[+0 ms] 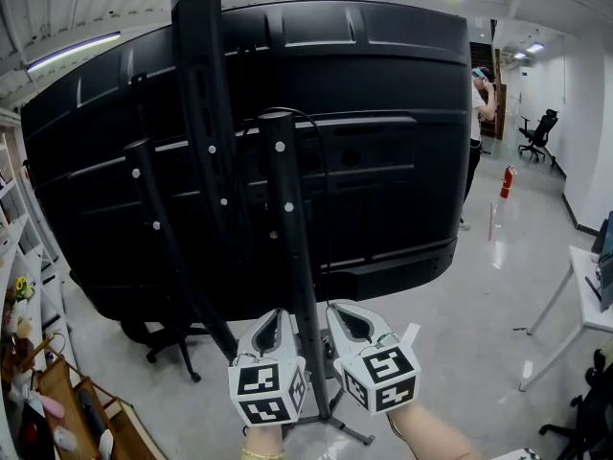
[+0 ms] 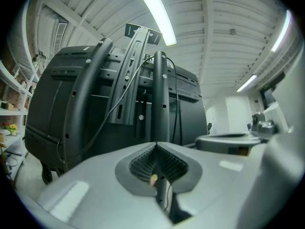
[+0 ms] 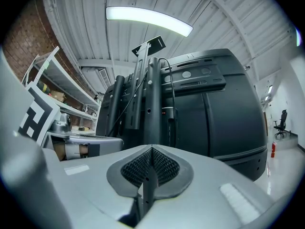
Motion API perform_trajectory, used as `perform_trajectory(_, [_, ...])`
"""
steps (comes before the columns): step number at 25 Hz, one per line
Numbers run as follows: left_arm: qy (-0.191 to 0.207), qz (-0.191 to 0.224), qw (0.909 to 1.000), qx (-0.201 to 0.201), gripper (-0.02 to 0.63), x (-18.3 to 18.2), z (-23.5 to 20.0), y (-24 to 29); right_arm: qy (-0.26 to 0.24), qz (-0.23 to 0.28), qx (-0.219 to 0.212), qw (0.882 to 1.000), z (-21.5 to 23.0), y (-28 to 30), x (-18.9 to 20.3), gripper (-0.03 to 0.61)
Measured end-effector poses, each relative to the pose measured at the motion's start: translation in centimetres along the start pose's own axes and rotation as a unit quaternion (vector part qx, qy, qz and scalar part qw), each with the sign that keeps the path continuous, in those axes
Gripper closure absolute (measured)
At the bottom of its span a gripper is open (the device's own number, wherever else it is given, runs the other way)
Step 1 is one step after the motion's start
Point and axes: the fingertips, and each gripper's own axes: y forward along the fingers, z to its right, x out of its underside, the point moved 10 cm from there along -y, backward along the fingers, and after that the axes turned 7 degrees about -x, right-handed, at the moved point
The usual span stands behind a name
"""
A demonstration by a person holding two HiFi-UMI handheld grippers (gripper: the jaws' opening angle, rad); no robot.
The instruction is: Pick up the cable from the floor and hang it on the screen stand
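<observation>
Both grippers low and level, side by side in front of the stand's foot. Left gripper (image 1: 276, 316): fingers pressed together, no cable in them; a small pale speck sits at the pad seam, can't tell what it is. Right gripper (image 1: 343, 314): fingers fully together, empty. The thin black cable (image 1: 326, 190) is off the floor. It loops over the top of the black metal upright post of the screen stand (image 1: 292, 257) and runs down the back of the large black curved screen (image 1: 402, 142). I'd judge the hanging done, or nearly so.

Risks from here: the loop looks merely draped over the post top, not wrapped, so a knock to the post could slide it off. Both grippers are near that post, and the cable's lower run hangs just behind it. Drawing the hands back carelessly could snag the slack and drag the loop down. No slack can be made out on the floor, so a tripping hazard can't be judged.

Containers: an open brown wooden box (image 1: 65, 383) at lower left holds a few small pale and pink items, too small to name.
</observation>
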Motion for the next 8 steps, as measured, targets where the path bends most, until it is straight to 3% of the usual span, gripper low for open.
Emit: perform_trajectory(8, [-0.003, -0.006, 1.0000, -0.003, 0.607, 0.46, -0.41, -0.22, 0.000, -0.002, -0.005, 1.000, -0.65, 0.01, -0.06, 0.580])
